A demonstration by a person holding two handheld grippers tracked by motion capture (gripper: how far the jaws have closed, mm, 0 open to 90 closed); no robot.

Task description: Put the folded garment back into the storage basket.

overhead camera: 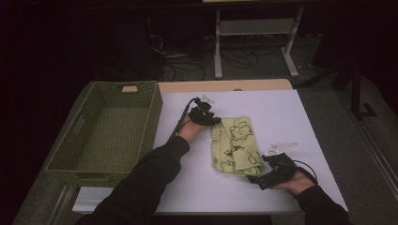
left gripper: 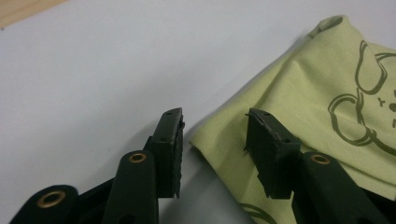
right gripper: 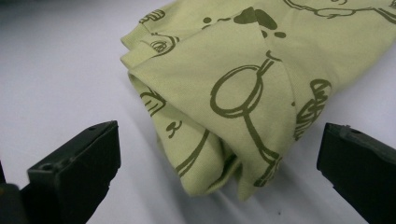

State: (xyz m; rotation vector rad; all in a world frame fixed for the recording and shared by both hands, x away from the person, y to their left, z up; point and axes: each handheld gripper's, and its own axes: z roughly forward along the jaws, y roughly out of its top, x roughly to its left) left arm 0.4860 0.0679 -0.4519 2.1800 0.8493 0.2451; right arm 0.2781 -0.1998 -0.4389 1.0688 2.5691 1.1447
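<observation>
An empty olive-green woven basket [overhead camera: 105, 131] is sitting at the table's left edge. Beside it, the left gripper [overhead camera: 205, 117] is straddling the far corner of the folded pale-green printed cloth [overhead camera: 237, 145], its jaws partly closed with the corner between them but not pinched. At the cloth's near end, the right gripper [overhead camera: 270, 174] is waiting wide open, gripping nothing. If the left jaws are catching only the top layer, the fold is likely to come undone on lifting.
</observation>
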